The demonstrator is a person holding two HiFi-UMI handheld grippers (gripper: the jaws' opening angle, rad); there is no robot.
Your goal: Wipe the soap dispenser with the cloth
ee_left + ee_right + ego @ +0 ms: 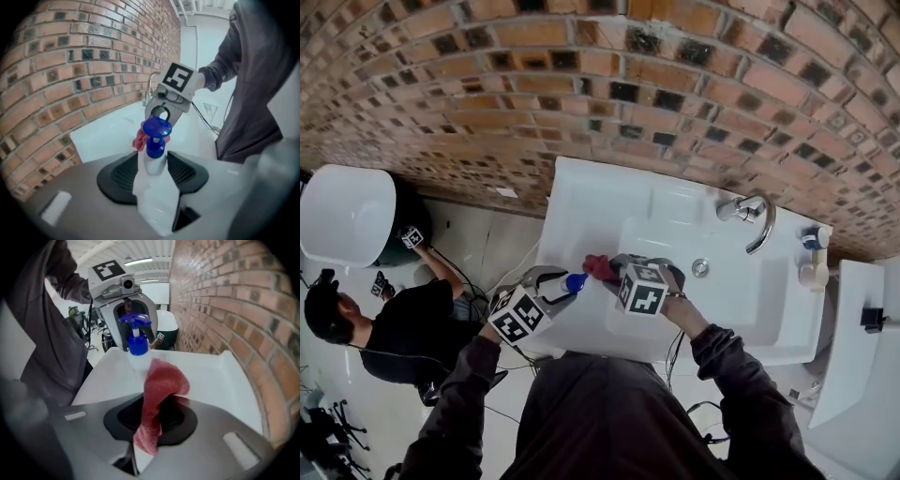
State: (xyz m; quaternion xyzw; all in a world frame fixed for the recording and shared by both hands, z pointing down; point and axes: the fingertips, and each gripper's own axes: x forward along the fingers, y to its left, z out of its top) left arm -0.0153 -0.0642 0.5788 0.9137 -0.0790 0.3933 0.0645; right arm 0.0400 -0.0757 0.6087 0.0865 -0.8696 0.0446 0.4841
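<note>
Brick wall (609,84): stands behind the sink.
Sink (581,211): white, with a tap (757,220) at its back right.
Left gripper (153,168): over the sink's front left edge, pointing right. Jaws are clamped on the soap dispenser (155,140), a white bottle with a blue pump.
Right gripper (152,413): faces the left one, just beside it. Jaws are pinched on the cloth (159,394), which is red. Its folded end appears to press against the bottle's side below the pump.
</note>
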